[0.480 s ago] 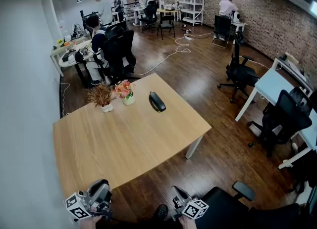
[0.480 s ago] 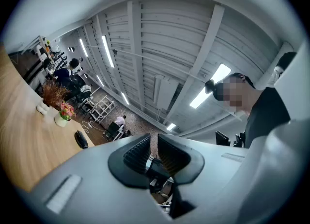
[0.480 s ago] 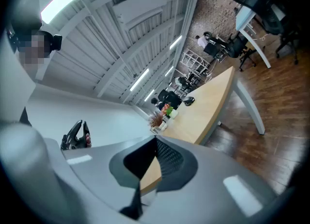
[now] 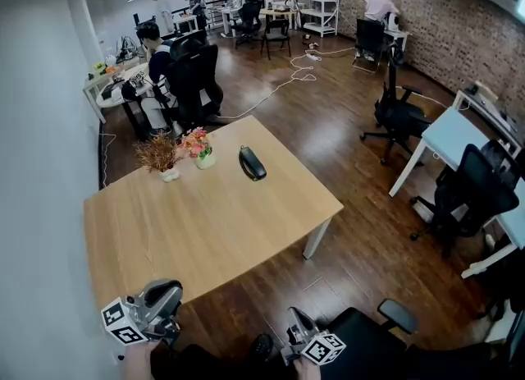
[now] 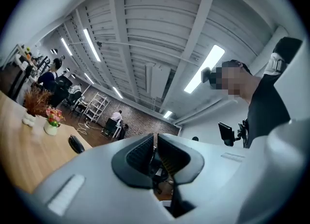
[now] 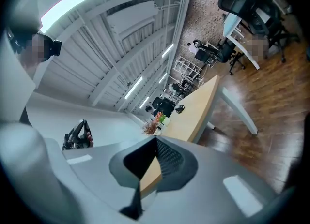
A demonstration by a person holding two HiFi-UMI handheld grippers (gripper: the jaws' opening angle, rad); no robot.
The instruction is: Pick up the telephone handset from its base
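The black telephone lies on the far side of the wooden table, with its handset on the base. It also shows small in the left gripper view, the telephone on the tabletop. Both grippers hang below the table's near edge, far from the phone. My left gripper is at the lower left and its jaws are shut with nothing between them. My right gripper is at the bottom centre, also shut and empty.
A small vase of pink flowers and a pot of dried brown plants stand left of the phone. Black office chairs and a pale desk are to the right. People sit at desks in the back.
The left gripper has risen slightly at the lower left of the head view. The table and phone sit a little higher and further left in the picture. The right gripper has kept its place.
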